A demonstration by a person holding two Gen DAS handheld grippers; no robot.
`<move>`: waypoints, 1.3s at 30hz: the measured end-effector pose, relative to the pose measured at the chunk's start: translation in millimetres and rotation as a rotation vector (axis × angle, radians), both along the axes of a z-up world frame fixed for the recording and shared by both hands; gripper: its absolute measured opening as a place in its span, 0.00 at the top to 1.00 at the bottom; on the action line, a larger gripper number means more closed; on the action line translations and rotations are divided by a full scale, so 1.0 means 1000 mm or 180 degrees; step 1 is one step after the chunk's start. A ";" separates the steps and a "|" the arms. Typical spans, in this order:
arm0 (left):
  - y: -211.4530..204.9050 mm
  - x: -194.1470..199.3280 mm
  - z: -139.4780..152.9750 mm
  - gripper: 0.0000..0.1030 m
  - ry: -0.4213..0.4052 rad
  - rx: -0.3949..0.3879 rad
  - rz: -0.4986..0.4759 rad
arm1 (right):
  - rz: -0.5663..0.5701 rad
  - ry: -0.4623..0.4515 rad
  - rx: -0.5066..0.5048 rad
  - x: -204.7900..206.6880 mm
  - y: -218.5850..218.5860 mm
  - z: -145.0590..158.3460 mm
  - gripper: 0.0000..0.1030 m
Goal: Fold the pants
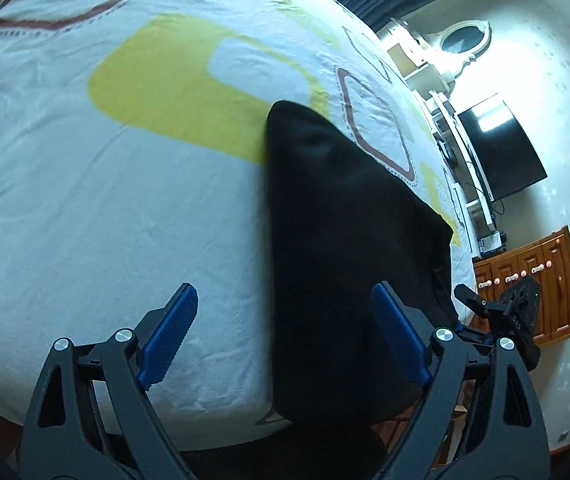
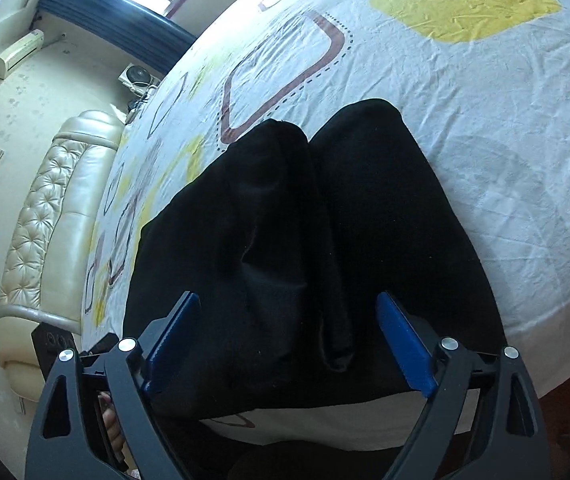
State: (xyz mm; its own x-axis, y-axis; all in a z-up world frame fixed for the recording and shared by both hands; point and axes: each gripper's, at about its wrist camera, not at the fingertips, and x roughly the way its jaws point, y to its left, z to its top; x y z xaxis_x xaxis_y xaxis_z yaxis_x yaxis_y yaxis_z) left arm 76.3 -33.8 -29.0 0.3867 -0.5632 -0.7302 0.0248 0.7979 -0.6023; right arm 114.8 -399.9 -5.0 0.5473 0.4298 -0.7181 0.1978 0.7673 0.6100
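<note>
The left claw (image 1: pixel 285 332) and the right claw (image 2: pixel 289 328) both have their 2 blue pads wide apart and hold nothing, just above the black pants (image 2: pixel 325 216), which lie folded and lumpy on the white bedsheet (image 2: pixel 485 120) with yellow and brown shapes.

Pants (image 2: pixel 285 220): matt black cloth, soft, light-absorbing. Sheet (image 1: pixel 85 220): thin printed cotton-like cloth, finely creased. Pads (image 1: pixel 169 340): ribbed blue plastic, showing on matt black plastic arms with shiny metal pins. Headboard (image 2: pixel 41 216) at 9 o'clock: glossy tufted cream leather. Cabinet (image 1: pixel 541 288) at 3 o'clock: varnished wood, gleaming.
</note>
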 end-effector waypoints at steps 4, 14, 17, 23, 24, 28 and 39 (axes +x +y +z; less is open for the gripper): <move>0.005 -0.005 -0.016 0.12 0.0081 -0.0189 0.0028 | 0.0294 -0.0077 -0.0288 0.004 0.020 0.004 0.36; 0.001 -0.013 -0.010 0.12 0.0061 -0.0226 -0.0028 | 0.0423 -0.0390 -0.0256 0.001 0.012 0.042 0.83; -0.007 -0.015 -0.009 0.12 0.0071 -0.0274 -0.0093 | 0.0395 -0.0440 -0.0411 -0.006 -0.001 0.055 0.84; -0.034 -0.016 -0.011 0.12 0.0101 -0.0339 -0.0253 | 0.0168 -0.0213 -0.0641 -0.014 -0.042 0.027 0.84; -0.037 -0.015 -0.013 0.12 0.0111 -0.0322 -0.0262 | 0.0162 -0.0154 -0.0627 -0.014 -0.046 0.016 0.84; -0.042 -0.016 -0.020 0.12 0.0188 -0.0382 -0.0263 | 0.0152 -0.0147 -0.0467 -0.011 -0.053 -0.004 0.83; -0.036 -0.019 -0.033 0.10 0.0293 -0.0705 -0.0179 | -0.0294 -0.0196 0.0376 -0.040 -0.112 -0.013 0.26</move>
